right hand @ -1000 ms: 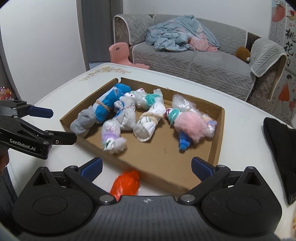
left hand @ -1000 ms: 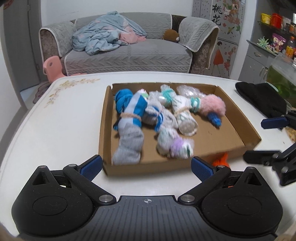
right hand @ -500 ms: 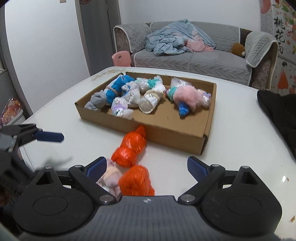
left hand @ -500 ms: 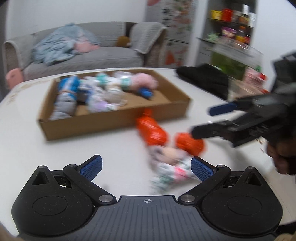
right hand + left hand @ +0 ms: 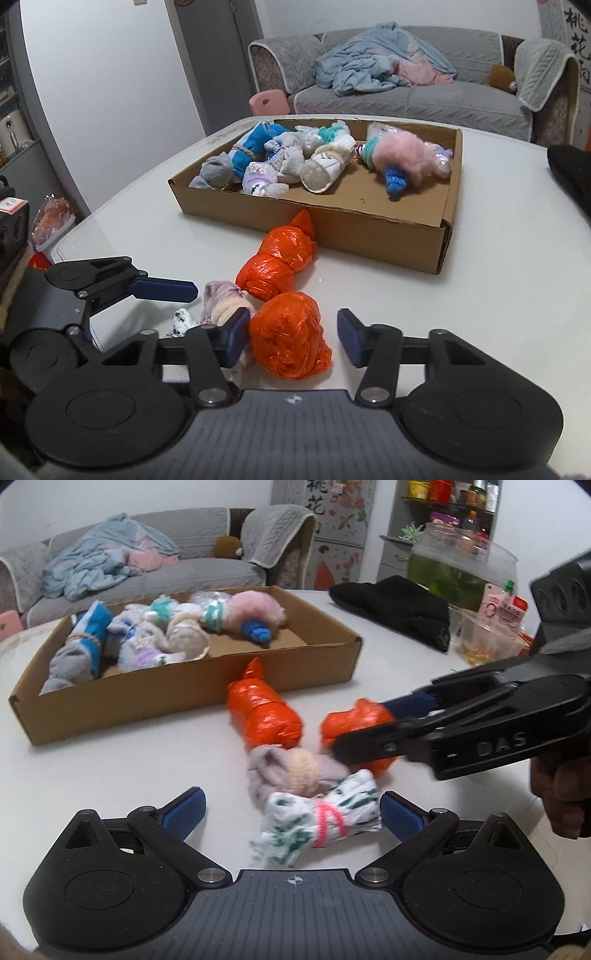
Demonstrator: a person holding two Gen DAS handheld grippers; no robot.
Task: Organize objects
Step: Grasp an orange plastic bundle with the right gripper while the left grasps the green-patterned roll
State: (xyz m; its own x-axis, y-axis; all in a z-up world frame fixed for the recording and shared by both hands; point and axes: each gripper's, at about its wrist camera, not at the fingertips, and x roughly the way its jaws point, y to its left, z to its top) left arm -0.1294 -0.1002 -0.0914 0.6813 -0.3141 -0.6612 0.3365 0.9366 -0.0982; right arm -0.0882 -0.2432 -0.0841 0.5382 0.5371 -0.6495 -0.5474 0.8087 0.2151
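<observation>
A cardboard box (image 5: pixel 184 690) (image 5: pixel 369 225) on the white table holds several bundled socks. In front of it lie an orange bundle (image 5: pixel 264 714) (image 5: pixel 277 264), a second orange bundle (image 5: pixel 354 723) (image 5: pixel 290 339), a beige-pink bundle (image 5: pixel 291 771) (image 5: pixel 223 302) and a white-green bundle tied with pink (image 5: pixel 319 825). My right gripper (image 5: pixel 290 334) (image 5: pixel 364 727) is open, its jaws on either side of the second orange bundle. My left gripper (image 5: pixel 291 812) is open, around the white-green bundle.
A black cloth (image 5: pixel 391 609) lies at the back right of the table. A glass fish tank (image 5: pixel 461 568) and a plastic container (image 5: pixel 487 638) stand beyond it. A grey sofa (image 5: pixel 406 88) is behind the table.
Both grippers pulled back from the box and came down to the loose bundles. The right gripper's jaws narrowed around the second orange bundle; the left now frames the white-green bundle.
</observation>
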